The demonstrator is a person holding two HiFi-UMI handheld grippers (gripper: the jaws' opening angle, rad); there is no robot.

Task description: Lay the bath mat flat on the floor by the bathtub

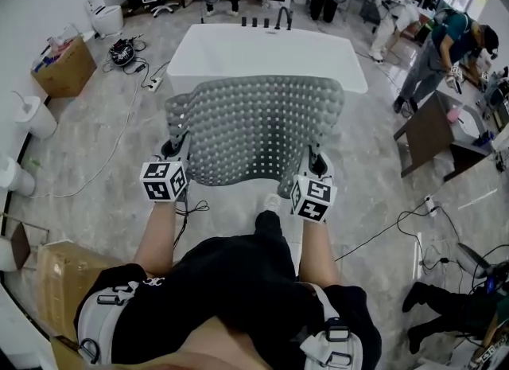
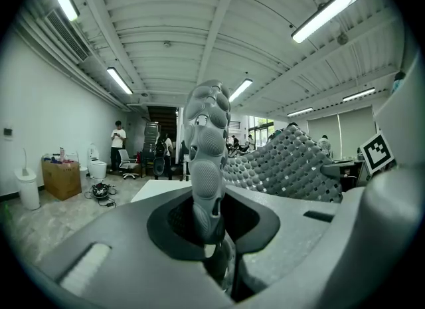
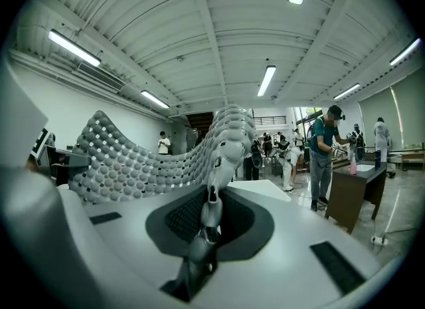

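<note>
A grey, bumpy, perforated bath mat point(image 1: 258, 126) hangs spread in the air between my two grippers, in front of the white bathtub point(image 1: 262, 56). My left gripper point(image 1: 176, 152) is shut on the mat's near left corner, whose edge point(image 2: 206, 148) stands up out of the jaws in the left gripper view. My right gripper point(image 1: 316, 163) is shut on the near right corner, and that edge point(image 3: 226, 141) rises from its jaws. The mat sags in the middle and curves up and away from me. Its far edge hides part of the tub's near rim.
Grey marble floor point(image 1: 231, 201) lies between my feet and the tub. A cardboard box point(image 1: 65, 68) and white bins point(image 1: 36, 115) stand at the left, cables point(image 1: 151, 82) run near the tub's left end. A brown desk point(image 1: 433, 130) with people beside it is at the right.
</note>
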